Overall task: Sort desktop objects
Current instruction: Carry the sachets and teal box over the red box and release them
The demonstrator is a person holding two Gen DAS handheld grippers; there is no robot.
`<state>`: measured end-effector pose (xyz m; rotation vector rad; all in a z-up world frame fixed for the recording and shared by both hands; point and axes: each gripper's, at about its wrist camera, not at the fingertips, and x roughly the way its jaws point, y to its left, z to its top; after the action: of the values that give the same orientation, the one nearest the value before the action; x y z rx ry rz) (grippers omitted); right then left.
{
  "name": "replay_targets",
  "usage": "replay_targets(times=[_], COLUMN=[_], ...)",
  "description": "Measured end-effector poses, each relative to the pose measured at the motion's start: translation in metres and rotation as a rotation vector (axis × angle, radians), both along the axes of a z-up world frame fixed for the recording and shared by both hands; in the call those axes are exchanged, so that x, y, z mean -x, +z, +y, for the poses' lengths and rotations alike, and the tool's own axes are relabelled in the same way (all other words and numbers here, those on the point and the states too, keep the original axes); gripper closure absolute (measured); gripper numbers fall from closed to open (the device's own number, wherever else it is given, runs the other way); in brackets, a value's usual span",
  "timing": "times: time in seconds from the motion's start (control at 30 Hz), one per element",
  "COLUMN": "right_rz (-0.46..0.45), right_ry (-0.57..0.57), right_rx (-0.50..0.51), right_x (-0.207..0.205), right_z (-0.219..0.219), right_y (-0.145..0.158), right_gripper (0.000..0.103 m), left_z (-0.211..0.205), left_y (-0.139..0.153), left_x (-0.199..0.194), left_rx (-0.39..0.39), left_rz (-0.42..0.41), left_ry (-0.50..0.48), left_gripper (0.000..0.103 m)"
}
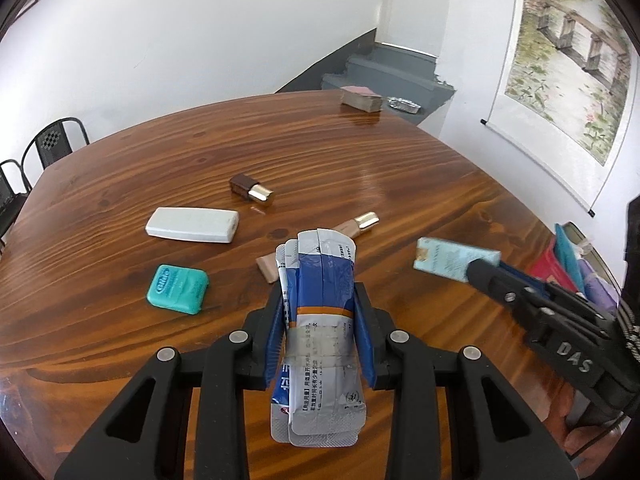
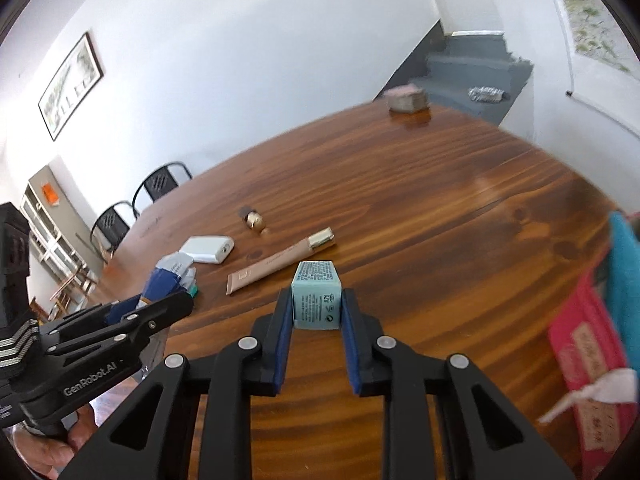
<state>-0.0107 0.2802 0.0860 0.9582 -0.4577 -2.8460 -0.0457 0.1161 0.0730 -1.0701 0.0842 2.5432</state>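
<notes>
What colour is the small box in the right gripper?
Pale teal box, clearest in the right wrist view.

Both handheld tools are matte black plastic, their linkage arms cut with triangular slots and pinned by round silver screws. The left gripper (image 1: 320, 320) and right gripper (image 2: 316, 316) carry blue pads; white lettering marks their sides.

Raised letters "DAS" stand on the black body of the right gripper (image 1: 464, 270), seen from the left wrist. White lettering "GenRobot.AI" runs along the black frame of the left gripper (image 2: 182, 300). Chinese print covers the taped bundle of blue-and-silver foil sachets (image 1: 320, 320), too small to make out. The pale blue carton (image 2: 316, 300) carries fine unreadable print.
</notes>
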Motion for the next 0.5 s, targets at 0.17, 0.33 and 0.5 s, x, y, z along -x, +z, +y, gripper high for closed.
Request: replay_targets(times=[0.17, 0.33, 0.5], right_rz=[0.094, 0.164, 0.198], right_ry=[-0.085, -0.192, -0.310], right_rx=[-0.045, -0.066, -0.076], right_x=[-0.039, -0.076, -0.109], right_z=[0.017, 0.049, 0.086], right_y=[0.022, 0.043, 0.051], right_gripper=[0.077, 0.077, 0.077], left_z=[0.017, 0.039, 0.069], left_y=[0.002, 0.007, 0.016], left_x=[-0.008, -0.019, -0.033], left_rx=[-0.008, -0.027, -0.047], left_rz=[-0.001, 0.000, 0.014], left_ry=[-0.041, -0.089, -0.148], left_gripper=[0.069, 0.069, 0.069])
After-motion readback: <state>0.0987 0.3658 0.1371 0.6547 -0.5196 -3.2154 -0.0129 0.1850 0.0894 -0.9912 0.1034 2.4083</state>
